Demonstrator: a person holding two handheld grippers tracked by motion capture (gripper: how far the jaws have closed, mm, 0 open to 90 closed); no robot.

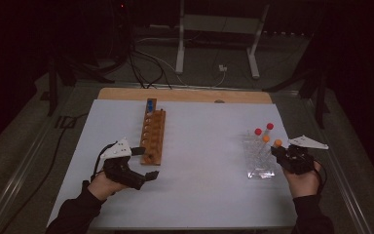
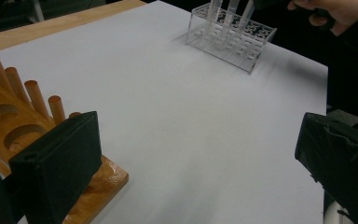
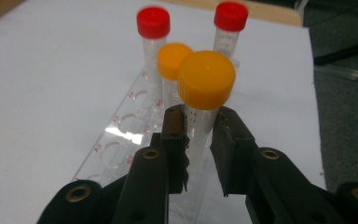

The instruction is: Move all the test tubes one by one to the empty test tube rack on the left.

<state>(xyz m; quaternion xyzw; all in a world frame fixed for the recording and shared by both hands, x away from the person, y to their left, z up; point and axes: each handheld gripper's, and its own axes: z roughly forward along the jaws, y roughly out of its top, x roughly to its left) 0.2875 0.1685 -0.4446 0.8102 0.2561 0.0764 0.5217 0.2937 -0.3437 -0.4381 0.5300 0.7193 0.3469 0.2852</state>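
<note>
Lower end of the orange-capped tube hidden behind the jaws in the right gripper view; cannot tell whether its tip sits in a rack hole. High view dim, tube bodies barely readable against the clear rack, caps only. Left gripper view cuts off the tube tops at the frame edge. Blue item at the far end of the wooden rack too small to identify.

Tube upright, long axis vertical, cap up (slight lean at most). Located at the near right corner of the clear rack, right side of the table, just in front of a second orange-capped tube and two red-capped tubes.

Right gripper clenched on the tube just below the cap. Left gripper released, jaws wide apart, one jaw beside the wooden rack's near end.
</note>
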